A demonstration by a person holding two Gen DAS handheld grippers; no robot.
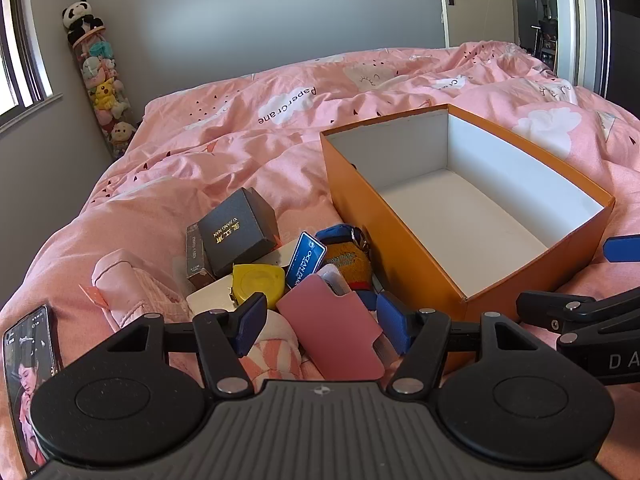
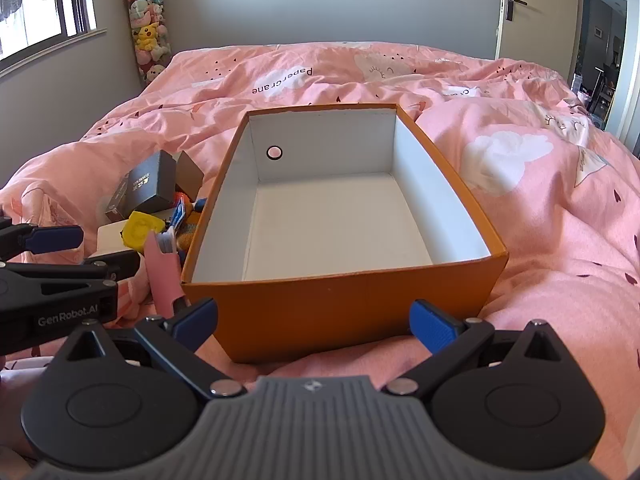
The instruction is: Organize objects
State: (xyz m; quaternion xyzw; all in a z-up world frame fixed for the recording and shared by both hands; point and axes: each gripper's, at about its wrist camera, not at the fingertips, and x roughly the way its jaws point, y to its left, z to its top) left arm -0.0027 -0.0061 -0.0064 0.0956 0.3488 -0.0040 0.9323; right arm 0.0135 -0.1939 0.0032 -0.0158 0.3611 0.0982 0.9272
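Though unclamped, pink case (image 1: 334,326) between jaws

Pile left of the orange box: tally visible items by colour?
Dark: 2, black box, brown box
Yellow: 1, tape measure
Blue: 1, Ocean Park tag
Pink: 2, card sleeve, striped cloth
White: 1, flat box
Multicolour: 1, plush toy
Total: 8; more may be hidden underneath.

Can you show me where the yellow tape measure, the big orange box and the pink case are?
yellow tape measure (image 1: 259,283): left wrist view, its round top face.
orange box (image 2: 340,304): right wrist view, its near outer wall.
pink case (image 1: 335,328): left wrist view, its flat front.
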